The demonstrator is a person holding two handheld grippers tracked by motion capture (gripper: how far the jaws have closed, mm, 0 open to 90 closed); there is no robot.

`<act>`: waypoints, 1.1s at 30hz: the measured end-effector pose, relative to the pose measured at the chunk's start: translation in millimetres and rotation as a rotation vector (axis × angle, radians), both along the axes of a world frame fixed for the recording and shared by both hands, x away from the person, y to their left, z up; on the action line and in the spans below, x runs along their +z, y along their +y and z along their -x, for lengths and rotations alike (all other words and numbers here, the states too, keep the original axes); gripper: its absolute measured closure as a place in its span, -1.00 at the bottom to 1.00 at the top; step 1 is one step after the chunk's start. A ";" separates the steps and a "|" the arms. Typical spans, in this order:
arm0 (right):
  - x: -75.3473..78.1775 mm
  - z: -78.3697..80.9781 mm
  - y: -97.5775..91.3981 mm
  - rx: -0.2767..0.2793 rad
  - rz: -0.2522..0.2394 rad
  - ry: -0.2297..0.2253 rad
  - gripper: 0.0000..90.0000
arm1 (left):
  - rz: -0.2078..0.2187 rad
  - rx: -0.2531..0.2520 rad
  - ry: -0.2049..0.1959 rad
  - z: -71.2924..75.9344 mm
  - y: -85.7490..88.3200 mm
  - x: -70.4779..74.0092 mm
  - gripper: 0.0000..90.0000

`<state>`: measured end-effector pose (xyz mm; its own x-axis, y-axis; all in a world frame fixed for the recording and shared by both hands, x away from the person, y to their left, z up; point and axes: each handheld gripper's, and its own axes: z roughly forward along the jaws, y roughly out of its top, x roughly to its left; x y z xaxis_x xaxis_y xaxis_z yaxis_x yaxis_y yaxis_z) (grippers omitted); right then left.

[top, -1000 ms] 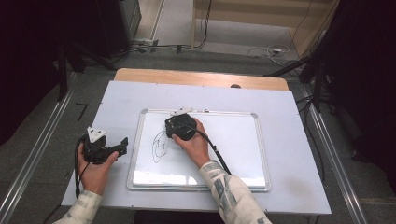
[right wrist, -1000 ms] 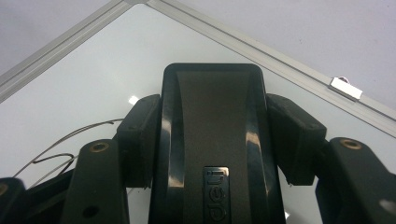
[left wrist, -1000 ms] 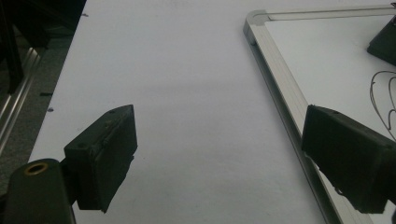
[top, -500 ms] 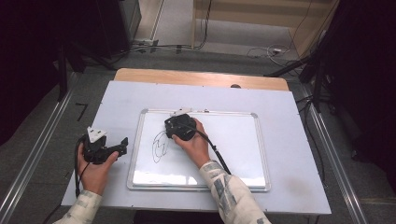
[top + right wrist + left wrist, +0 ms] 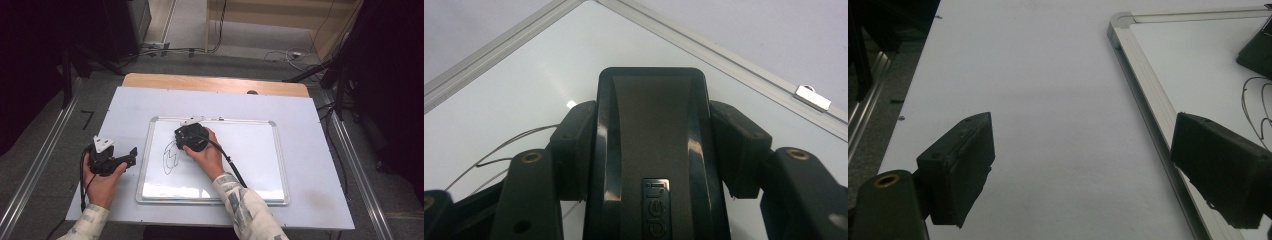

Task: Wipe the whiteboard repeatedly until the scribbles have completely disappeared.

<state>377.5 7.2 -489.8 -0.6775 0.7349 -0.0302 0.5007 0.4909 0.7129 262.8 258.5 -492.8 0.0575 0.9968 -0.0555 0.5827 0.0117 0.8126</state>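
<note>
A white whiteboard (image 5: 250, 160) with a silver frame lies flat on the table. Black pen scribbles (image 5: 170, 159) mark its left part. My right gripper (image 5: 190, 137) rests on the board's upper left area, just right of the scribbles. In the right gripper view its jaws are shut on a glossy black eraser (image 5: 651, 150), held against the whiteboard surface (image 5: 524, 95) with pen lines (image 5: 504, 150) at its left. My left gripper (image 5: 131, 155) hovers over the table left of the board, open and holding nothing. Its view shows the jaws wide apart (image 5: 1083, 150) with the board's frame (image 5: 1143, 105) at the right.
The pale table top (image 5: 310, 130) has bare room all around the board. A wooden strip (image 5: 215, 84) runs along its far edge. Metal rails (image 5: 40, 165) flank the table. A small metal clip (image 5: 813, 97) sits on the board's frame. Cables lie on the floor beyond.
My right gripper with the eraser has edged slightly left and nearer on the board. The left gripper has stayed where it was.
</note>
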 end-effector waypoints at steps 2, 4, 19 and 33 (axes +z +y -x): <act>-0.1 1.8 1.5 0.012 0.003 0.001 -0.14 | 0.000 -0.001 0.000 0.0 -0.1 0.0 -0.75; -0.2 2.9 2.4 0.015 0.002 0.002 -0.14 | 0.001 -0.001 -0.001 0.0 -0.3 0.1 -0.75; -1.0 11.5 8.4 0.047 0.012 -0.006 -0.14 | 0.004 -0.001 -0.001 -0.2 -0.7 0.3 -0.75; -1.7 22.0 12.5 0.065 0.012 -0.007 -0.13 | 0.001 -0.001 0.000 -0.4 -1.1 0.5 -0.75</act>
<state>355.5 19.7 -491.5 -0.7236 0.6888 -0.0439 0.4626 0.5312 0.7099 263.3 257.4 -492.3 0.0590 0.9966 -0.0567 0.5830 0.0117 0.8124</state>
